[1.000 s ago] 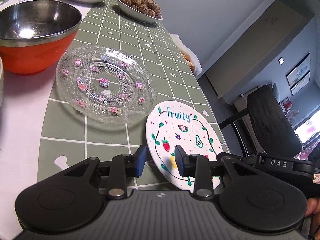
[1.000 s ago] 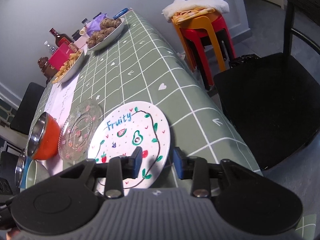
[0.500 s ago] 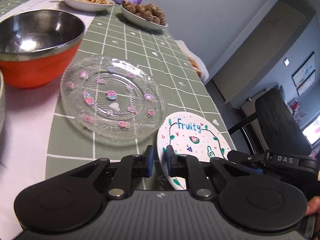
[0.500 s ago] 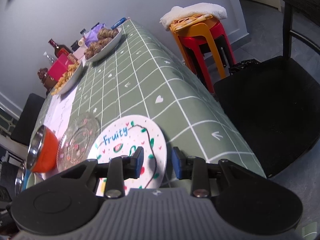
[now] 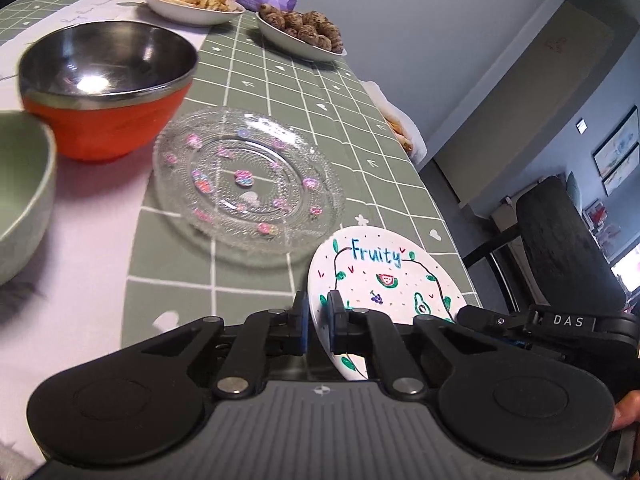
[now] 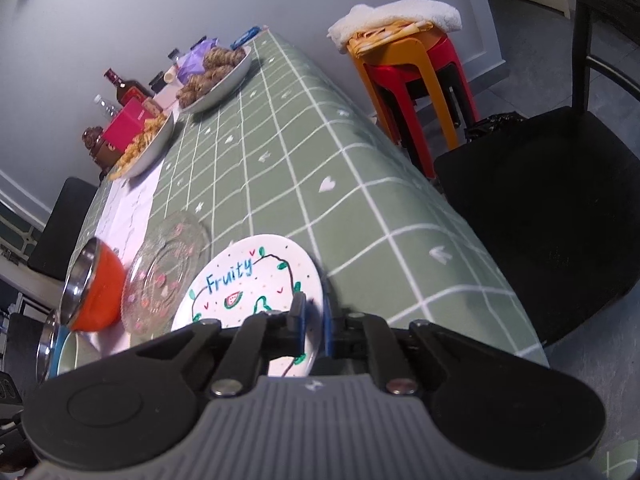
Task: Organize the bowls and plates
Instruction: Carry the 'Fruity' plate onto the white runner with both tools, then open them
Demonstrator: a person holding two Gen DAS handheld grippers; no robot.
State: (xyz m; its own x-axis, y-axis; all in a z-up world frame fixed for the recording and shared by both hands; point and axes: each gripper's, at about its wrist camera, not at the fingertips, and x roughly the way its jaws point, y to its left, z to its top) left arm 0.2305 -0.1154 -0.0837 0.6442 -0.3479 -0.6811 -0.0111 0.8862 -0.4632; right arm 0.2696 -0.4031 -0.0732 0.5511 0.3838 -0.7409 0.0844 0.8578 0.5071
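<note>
A white plate painted "Fruity" is lifted off the green checked tablecloth, tilted. My left gripper is shut on its left rim. My right gripper is shut on its right rim. A clear glass plate with pink dots lies flat just beyond it. An orange bowl with a steel inside stands left of the glass plate. A pale green bowl sits at the near left.
Two white dishes of food stand at the table's far end with bottles and a pink box. A black chair and stacked plastic stools stand to the right of the table edge.
Both grippers closed from open onto the Fruity plate's rims, and the plate has risen and tilted off the table.
</note>
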